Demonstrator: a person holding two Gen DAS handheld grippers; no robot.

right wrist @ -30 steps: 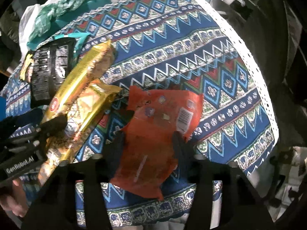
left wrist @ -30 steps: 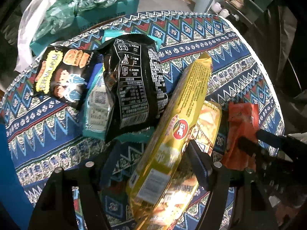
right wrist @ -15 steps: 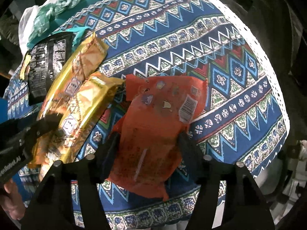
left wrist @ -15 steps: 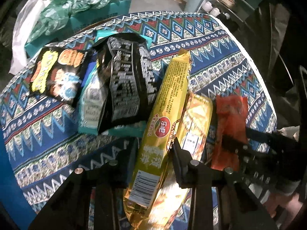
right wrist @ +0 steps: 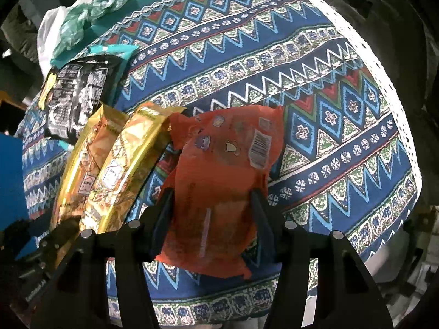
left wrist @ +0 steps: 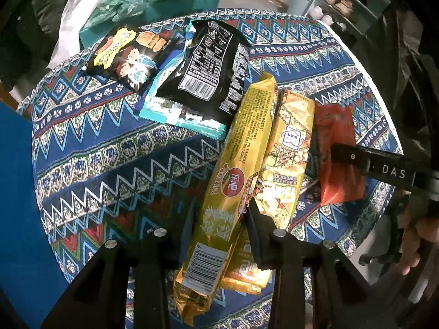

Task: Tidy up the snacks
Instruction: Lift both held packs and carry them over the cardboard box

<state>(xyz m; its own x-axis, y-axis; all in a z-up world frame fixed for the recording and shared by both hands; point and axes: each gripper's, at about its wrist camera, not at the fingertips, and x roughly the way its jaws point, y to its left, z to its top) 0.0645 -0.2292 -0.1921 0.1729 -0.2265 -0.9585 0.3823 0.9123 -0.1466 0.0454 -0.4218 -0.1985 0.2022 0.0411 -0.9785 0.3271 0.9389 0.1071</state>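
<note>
**A:** Talk me through it — what have you got?

**B:** Two snacks at once. My left gripper [left wrist: 219, 219] has just been closing, and its jaws now sit narrow, clamped on the long gold biscuit pack [left wrist: 233, 181] near its barcode end. Its far tip leans against the black snack bag [left wrist: 211, 65].

**A:** And the other hand?

**B:** My right gripper [right wrist: 210, 205] has been closing too; its jaws now hug both edges of the orange packet [right wrist: 222, 181], which sits at the near side of the patterned tablecloth [right wrist: 315, 96].

**A:** What's between the two?

**B:** The yellow popcorn pack [left wrist: 285, 164], lying on the cloth right beside my gold one and touching it.

**A:** So which step is this?

**B:** Grasping, I'd say — both grips look set and nothing is sorted yet. Next I'd lift, and the gold pack needs a clean rise so it doesn't drag the popcorn or tip the black bag. The orange film is crinkly and may slip, so I'd keep the squeeze firm.
</note>
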